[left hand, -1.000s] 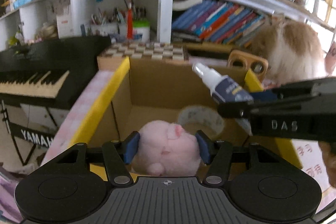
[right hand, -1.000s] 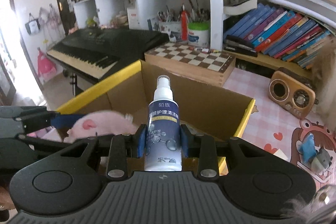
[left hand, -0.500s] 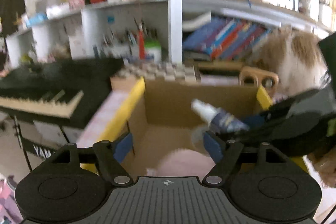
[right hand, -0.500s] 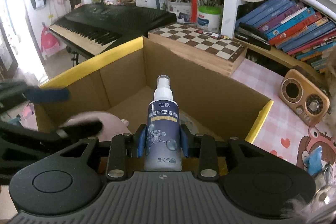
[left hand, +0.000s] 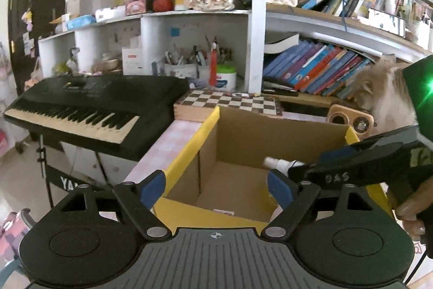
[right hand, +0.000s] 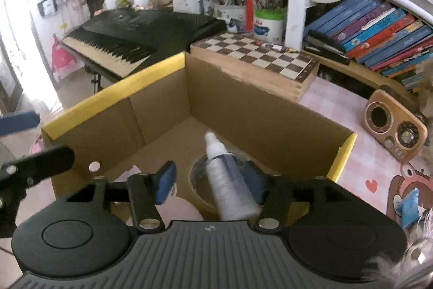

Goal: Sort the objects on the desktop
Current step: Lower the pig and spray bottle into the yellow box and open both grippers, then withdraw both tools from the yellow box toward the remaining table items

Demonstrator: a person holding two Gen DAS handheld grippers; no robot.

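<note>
Over the cardboard box (left hand: 270, 137), the left tongs (left hand: 216, 187) are opening, empty. From the right wrist, right tongs (right hand: 209, 180) are opening, releasing the spray bottle (right hand: 227, 180) into the box above a tape roll (right hand: 200, 180). Next probably: withdraw and fetch another table item.

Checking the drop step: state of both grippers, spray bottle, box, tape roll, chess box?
left gripper: jaws opening, nothing between them
right gripper: jaws opening, bottle between them, blurred, apparently let go
spray bottle: tilted, cap on, over the box
cardboard box: open at the top
tape roll: flat on the box floor
chess box: closed
</note>
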